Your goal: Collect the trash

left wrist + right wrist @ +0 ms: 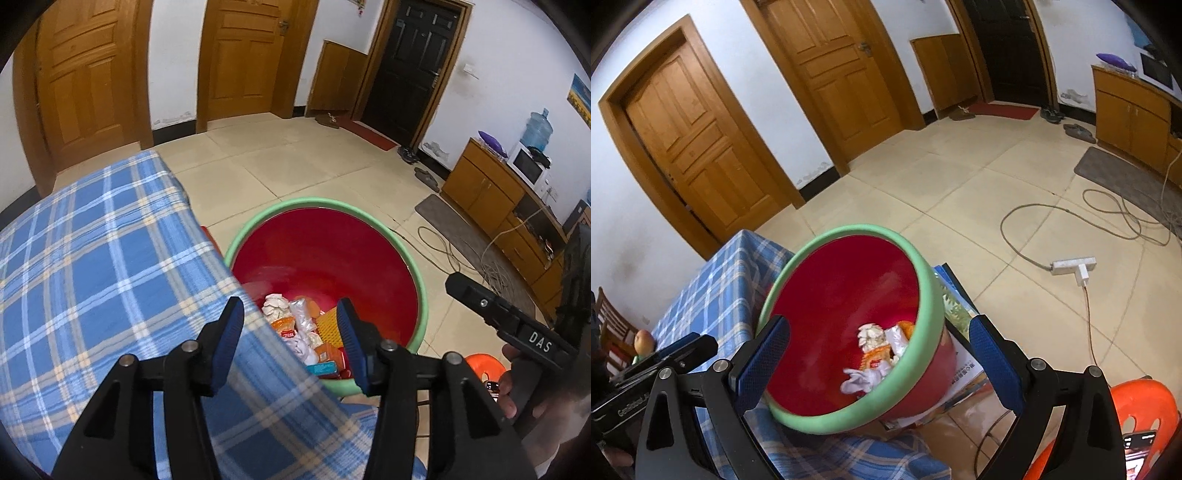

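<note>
**Trash piled in red bin beside checked table**

Crumpled wrappers and paper (306, 332) lay heaped at the bottom of a red bin (325, 254) with a green rim, which stood on the tiled floor (295, 162) just beside a table draped in blue plaid cloth (92, 258). The left gripper (291, 332) hovered above the table edge, jaws spread wide and empty, the bin at its 12 o'clock. The right gripper (879, 354) also stood released, its blue pads (762, 356) framing the bin. An orange plastic stool (1141, 410) sat at 4 o'clock; a power strip (1073, 266) and cable lay at 2 o'clock.
</note>
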A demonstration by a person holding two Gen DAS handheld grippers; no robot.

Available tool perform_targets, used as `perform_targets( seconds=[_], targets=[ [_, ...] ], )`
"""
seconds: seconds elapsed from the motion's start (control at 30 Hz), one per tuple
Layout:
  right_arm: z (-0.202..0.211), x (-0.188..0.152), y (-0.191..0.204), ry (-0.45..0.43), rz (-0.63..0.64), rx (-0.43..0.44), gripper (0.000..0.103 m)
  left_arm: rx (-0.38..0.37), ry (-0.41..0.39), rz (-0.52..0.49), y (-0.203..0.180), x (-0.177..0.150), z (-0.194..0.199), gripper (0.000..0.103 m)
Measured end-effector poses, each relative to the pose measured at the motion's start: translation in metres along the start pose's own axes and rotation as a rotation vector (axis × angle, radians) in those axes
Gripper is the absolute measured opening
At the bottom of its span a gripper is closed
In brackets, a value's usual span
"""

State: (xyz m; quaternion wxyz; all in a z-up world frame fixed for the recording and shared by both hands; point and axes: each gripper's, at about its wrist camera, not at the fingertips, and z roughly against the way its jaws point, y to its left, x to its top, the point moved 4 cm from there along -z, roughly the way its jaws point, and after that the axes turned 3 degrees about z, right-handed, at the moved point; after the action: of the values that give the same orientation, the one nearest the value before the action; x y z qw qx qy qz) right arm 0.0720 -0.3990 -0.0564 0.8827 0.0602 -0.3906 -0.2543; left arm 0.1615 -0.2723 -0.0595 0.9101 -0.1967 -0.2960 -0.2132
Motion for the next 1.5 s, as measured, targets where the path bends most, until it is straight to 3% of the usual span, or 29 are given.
perform_targets(
  seconds=[0.3, 0.63, 0.9, 1.5],
  targets=[
    [0.021, -0.012, 0.038, -0.013, 0.062, 0.047, 0.097, 0.085, -0.027, 0.059, 0.025, -0.016, 0.034, 0.054],
    [0.060, -0.034, 0.088, -0.049, 0.141, 0.119, 0.097, 0.202, -0.108, 0.141, 0.059, -0.035, 0.091, 0.073],
    [0.088, -0.054, 0.126, -0.076, 0.210, 0.146, 0.097, 0.278, -0.177, 0.209, 0.080, -0.060, 0.139, 0.080],
    [0.098, -0.099, 0.160, -0.075, 0.277, 0.164, 0.097, 0.397, -0.227, 0.275, 0.105, -0.102, 0.177, 0.084]
  ],
)
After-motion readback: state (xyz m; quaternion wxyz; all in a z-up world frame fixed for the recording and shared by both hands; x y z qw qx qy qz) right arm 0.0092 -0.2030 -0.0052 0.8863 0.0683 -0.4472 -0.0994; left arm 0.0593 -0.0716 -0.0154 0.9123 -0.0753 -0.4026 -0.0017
